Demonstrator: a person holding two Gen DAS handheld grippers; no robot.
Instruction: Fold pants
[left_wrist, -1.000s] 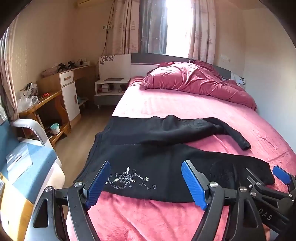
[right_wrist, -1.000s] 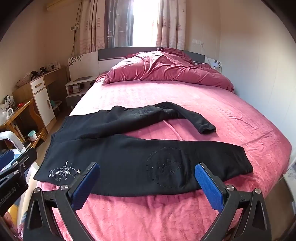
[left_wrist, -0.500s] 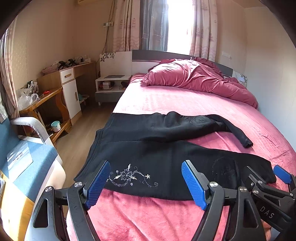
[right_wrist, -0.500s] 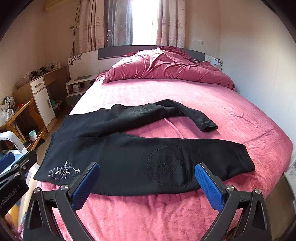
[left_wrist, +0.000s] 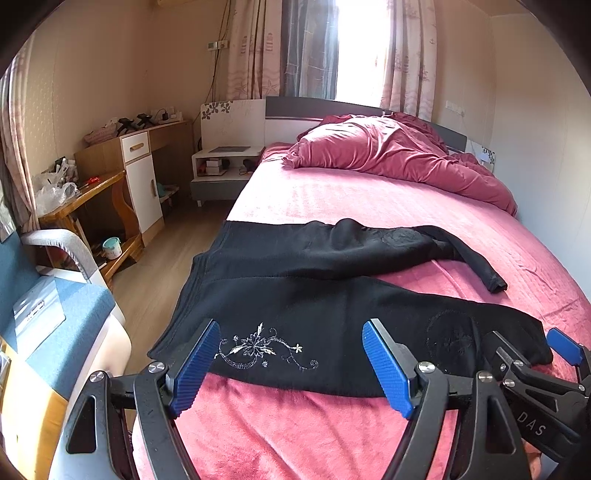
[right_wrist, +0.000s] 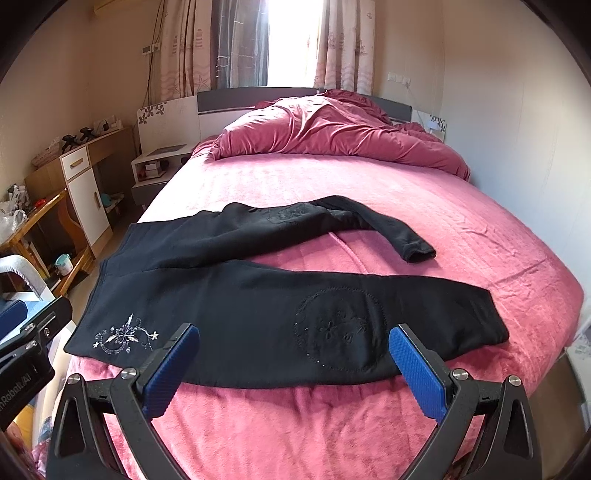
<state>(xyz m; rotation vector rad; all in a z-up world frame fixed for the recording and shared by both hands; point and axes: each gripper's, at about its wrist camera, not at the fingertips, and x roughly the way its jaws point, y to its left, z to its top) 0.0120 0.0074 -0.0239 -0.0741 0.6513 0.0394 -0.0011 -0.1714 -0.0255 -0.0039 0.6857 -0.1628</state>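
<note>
The black pants (left_wrist: 295, 302) are spread across the pink bed (left_wrist: 369, 206), just ahead of both grippers. The left gripper (left_wrist: 291, 363) is held with its jaws wide apart before the embroidered waist end. The right gripper (right_wrist: 295, 365) is likewise held agape, before the near leg. Nothing is gripped by either. The far leg is seen bent beyond.

1. White letters reading "DAS" are showing on the black body of the right gripper (left_wrist: 532, 373), seen at the lower right of the left wrist view.
2. Partly cut-off white lettering, turned sideways and reading roughly "nRobotAI", is showing on the black body of the left gripper (right_wrist: 22, 354), at the left edge of the right wrist view.
</note>
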